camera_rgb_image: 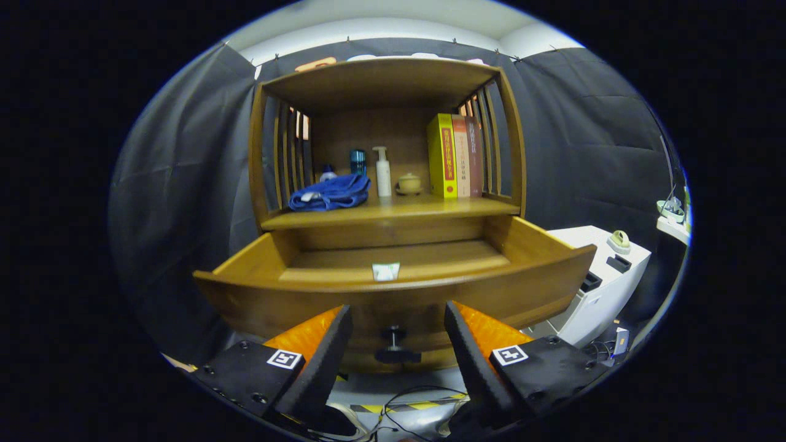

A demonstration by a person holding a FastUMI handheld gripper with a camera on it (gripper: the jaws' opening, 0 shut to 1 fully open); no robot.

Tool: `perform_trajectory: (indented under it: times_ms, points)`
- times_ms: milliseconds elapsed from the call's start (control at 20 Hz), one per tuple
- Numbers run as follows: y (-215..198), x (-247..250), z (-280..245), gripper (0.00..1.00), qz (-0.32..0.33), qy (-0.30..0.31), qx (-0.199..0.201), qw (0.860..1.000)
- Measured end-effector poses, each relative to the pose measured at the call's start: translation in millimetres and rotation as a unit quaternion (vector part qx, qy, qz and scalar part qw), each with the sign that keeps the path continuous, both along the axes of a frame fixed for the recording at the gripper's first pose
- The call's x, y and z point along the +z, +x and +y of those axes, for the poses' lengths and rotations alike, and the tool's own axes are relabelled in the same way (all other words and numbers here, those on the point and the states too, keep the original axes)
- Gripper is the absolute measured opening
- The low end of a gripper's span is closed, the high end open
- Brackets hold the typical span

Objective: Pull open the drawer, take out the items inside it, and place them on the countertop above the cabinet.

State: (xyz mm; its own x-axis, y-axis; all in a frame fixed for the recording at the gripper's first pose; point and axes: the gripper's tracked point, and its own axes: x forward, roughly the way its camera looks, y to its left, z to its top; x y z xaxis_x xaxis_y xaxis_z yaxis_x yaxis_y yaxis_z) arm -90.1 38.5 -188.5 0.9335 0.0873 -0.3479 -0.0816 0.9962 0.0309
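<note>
The wooden cabinet's drawer [393,294] is pulled out toward me. A dark round knob [396,347] on the drawer front sits between my fingers, untouched. My gripper [398,318] is open, its tips level with the drawer front. Inside the drawer, a small white item [385,271] leans against the front wall near the middle; the rest of the drawer floor that I see is bare wood. Above it, the countertop [430,209] carries a crumpled blue cloth [331,193], a dark blue bottle [358,161], a white pump bottle [382,172], a small yellowish lidded cup [409,183] and upright books [455,156].
A white box-like unit [605,279] stands to the right of the drawer, close to its right corner. Cables [405,405] and a yellow-black striped tape lie on the floor below my fingers. Black cloth walls close in the booth on both sides.
</note>
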Motion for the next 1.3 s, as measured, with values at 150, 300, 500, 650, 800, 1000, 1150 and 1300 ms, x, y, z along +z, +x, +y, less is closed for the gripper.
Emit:
perform_trajectory:
  times_ms: [150,300,500,650,800,1000,1150,1300]
  points:
    - [15,32,2,0.97,-0.003,0.013,0.004,1.0]
    - [42,53,5,0.97,0.01,0.016,0.011,1.0]
    - [84,68,15,0.97,0.051,0.006,0.032,0.998]
    - [114,52,29,0.97,0.125,0.005,0.057,0.99]
    - [139,22,42,0.97,0.208,-0.009,0.081,0.975]
    - [163,-36,41,0.97,0.322,-0.028,0.083,0.943]
    - [172,-72,38,0.97,0.393,-0.042,0.069,0.916]
    - [178,-95,38,0.97,0.438,-0.045,0.059,0.896]
